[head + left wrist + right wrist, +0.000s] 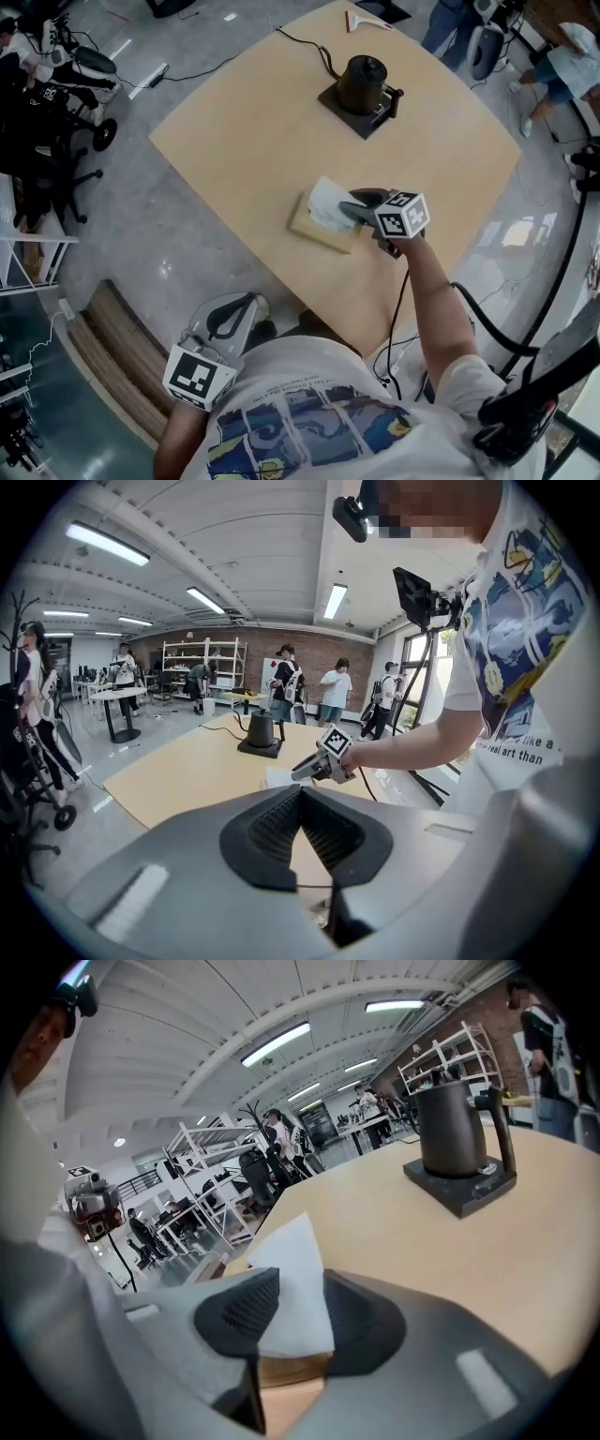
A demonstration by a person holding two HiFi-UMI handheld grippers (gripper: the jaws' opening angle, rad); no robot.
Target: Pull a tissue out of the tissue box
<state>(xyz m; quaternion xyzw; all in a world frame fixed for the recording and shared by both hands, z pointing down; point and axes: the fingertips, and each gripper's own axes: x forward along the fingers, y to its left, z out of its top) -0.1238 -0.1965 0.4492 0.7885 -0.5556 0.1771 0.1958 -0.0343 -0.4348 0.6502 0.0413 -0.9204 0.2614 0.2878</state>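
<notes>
A light wooden tissue box (323, 232) lies on the table (244, 141), with a white tissue (328, 200) standing up out of its top. My right gripper (352, 208) is right at that tissue. In the right gripper view the tissue (291, 1283) stands between the two dark pads of the right gripper (289, 1314), above the box (291, 1370). A wide gap remains between the jaws, so they stand around the sheet rather than clamped on it. My left gripper (246, 302) hangs off the table's near edge by my body, its tips together and empty (300, 794).
A black electric kettle (364, 84) on its base stands farther back on the table, with a cord running off the far edge. Office chairs (56, 103) and equipment stand on the floor to the left. Several people stand around the room.
</notes>
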